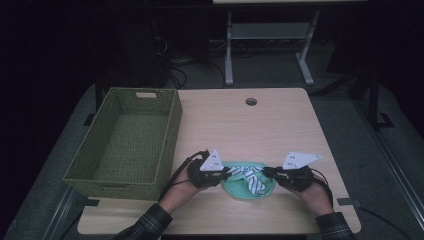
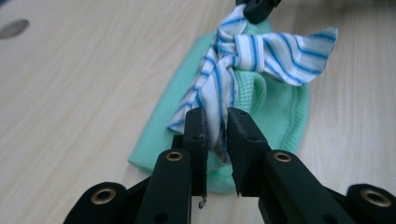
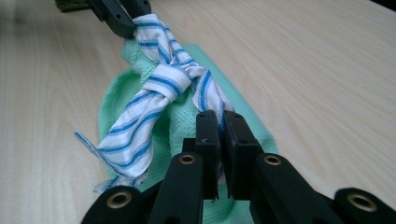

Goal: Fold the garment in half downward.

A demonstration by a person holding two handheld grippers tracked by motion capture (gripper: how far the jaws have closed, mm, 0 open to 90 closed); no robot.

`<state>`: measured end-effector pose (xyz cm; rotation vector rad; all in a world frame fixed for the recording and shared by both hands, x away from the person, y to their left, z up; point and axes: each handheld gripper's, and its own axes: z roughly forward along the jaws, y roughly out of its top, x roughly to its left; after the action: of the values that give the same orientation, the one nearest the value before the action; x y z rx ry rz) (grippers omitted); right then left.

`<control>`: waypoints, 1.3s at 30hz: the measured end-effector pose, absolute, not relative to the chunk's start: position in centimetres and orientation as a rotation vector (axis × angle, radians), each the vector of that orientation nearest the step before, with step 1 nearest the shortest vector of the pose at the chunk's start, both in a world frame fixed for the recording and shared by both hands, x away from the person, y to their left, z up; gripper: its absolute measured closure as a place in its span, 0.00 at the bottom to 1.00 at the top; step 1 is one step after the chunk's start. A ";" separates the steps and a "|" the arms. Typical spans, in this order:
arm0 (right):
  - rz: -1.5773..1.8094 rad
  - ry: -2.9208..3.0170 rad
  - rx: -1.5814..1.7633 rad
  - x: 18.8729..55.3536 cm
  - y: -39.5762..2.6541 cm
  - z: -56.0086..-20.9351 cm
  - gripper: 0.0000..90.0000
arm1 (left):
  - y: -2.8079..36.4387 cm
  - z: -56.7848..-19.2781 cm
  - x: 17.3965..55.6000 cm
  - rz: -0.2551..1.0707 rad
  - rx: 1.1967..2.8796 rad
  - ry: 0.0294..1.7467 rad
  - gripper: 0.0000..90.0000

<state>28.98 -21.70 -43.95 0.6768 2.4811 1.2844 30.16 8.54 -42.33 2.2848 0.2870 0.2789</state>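
A blue-and-white striped cloth [image 1: 252, 179], tied in a knot, lies over a folded green cloth [image 1: 239, 190] near the table's front edge. My left gripper [image 1: 227, 174] is shut on the left end of the striped cloth, and my right gripper [image 1: 265, 171] is shut on its right end. In the left gripper view the jaws [image 2: 217, 121] pinch a narrow strip of the striped cloth [image 2: 261, 51] above the green cloth [image 2: 280, 112]; the right gripper [image 2: 256, 7] grips the far end. In the right gripper view the jaws [image 3: 219, 121] clamp the striped cloth [image 3: 163, 84], with the left gripper [image 3: 119, 14] beyond.
A green woven basket [image 1: 110, 186] stands on the left part of the wooden table [image 1: 280, 125], close to my left hand. A round cable hole [image 1: 251, 101] sits near the table's far edge. Metal table legs stand on the floor behind.
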 end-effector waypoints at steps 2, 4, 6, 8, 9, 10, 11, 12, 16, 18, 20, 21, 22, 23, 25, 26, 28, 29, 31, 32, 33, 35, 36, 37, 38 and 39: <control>1.288 2.488 0.673 28.7 -21.8 -44.1 0.94 | 8.6 -42.5 30.0 0.258 2.295 0.285 0.85; 1.290 2.502 0.679 28.4 -21.8 -44.3 0.93 | 8.6 -42.8 29.9 0.236 2.302 0.297 0.85; 1.292 2.511 0.675 28.2 -21.8 -44.4 0.93 | 8.6 -42.9 29.7 0.222 2.308 0.293 0.84; 1.293 2.522 0.683 28.0 -21.8 -44.5 0.90 | 8.5 -43.0 29.6 0.207 2.318 0.290 0.82; 1.298 2.528 0.687 27.9 -21.8 -44.6 0.89 | 8.5 -42.9 29.5 0.199 2.319 0.290 0.81; 1.302 2.533 0.680 27.9 -21.9 -44.6 0.89 | 8.5 -42.9 29.4 0.187 2.318 0.292 0.79; 1.306 2.536 0.684 27.7 -21.8 -44.6 0.88 | 8.4 -43.0 29.3 0.173 2.306 0.305 0.79; 1.308 2.544 0.689 27.6 -21.9 -44.6 0.88 | 8.5 -43.0 29.2 0.168 2.310 0.300 0.78; 1.326 2.568 0.688 27.2 -22.0 -44.8 0.86 | 8.5 -43.2 28.7 0.151 2.340 0.283 0.78; 1.329 2.576 0.692 26.8 -22.0 -44.9 0.84 | 8.5 -43.2 28.4 0.139 2.324 0.291 0.77; 1.345 2.567 0.686 26.5 -22.1 -44.7 0.81 | 8.6 -42.8 28.3 0.129 2.300 0.298 0.76; 1.359 2.558 0.688 26.4 -22.3 -44.5 0.81 | 8.7 -42.6 28.2 0.122 2.286 0.305 0.75; 1.375 2.549 0.690 26.4 -22.5 -44.3 0.80 | 8.8 -42.4 28.3 0.118 2.277 0.307 0.73; 1.392 2.541 0.696 26.5 -22.6 -44.2 0.78 | 8.8 -42.1 28.3 0.120 2.271 0.311 0.71; 1.409 2.530 0.705 26.7 -22.8 -43.8 0.77 | 9.0 -41.6 28.6 0.125 2.250 0.312 0.68; 1.416 2.527 0.714 26.8 -22.8 -43.6 0.77 | 9.1 -41.3 28.7 0.123 2.243 0.314 0.68; 1.423 2.512 0.717 27.2 -22.9 -43.3 0.79 | 9.1 -40.8 29.2 0.142 2.233 0.319 0.68; 1.418 2.509 0.725 27.5 -22.9 -43.1 0.83 | 9.1 -40.7 29.4 0.150 2.229 0.322 0.70; 1.410 2.506 0.734 28.2 -22.8 -42.9 0.89 | 8.7 -40.6 30.1 0.152 2.230 0.341 0.76; 1.403 2.512 0.733 28.6 -22.6 -42.9 0.92 | 8.5 -40.7 30.5 0.148 2.237 0.349 0.81; 1.392 2.517 0.739 29.0 -22.4 -42.9 0.95 | 8.2 -40.9 30.8 0.142 2.246 0.359 0.85; 1.370 2.543 0.755 29.9 -22.0 -43.2 0.98 | 7.6 -41.6 31.4 0.128 2.267 0.383 0.90; 1.360 2.557 0.760 30.2 -21.7 -43.5 0.98 | 7.2 -41.9 31.7 0.122 2.281 0.391 0.92; 1.340 2.574 0.763 30.4 -21.4 -43.7 0.99 | 6.9 -42.3 31.8 0.113 2.295 0.404 0.92; 1.326 2.591 0.760 30.6 -21.1 -44.0 0.99 | 6.7 -42.6 31.8 0.105 2.309 0.405 0.93; 1.314 2.610 0.756 30.6 -20.9 -44.2 0.99 | 6.6 -42.8 31.8 0.097 2.317 0.399 0.93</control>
<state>30.63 -20.94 -44.25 0.7562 2.6097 1.3144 31.78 6.59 -42.76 2.3171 0.3991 0.0968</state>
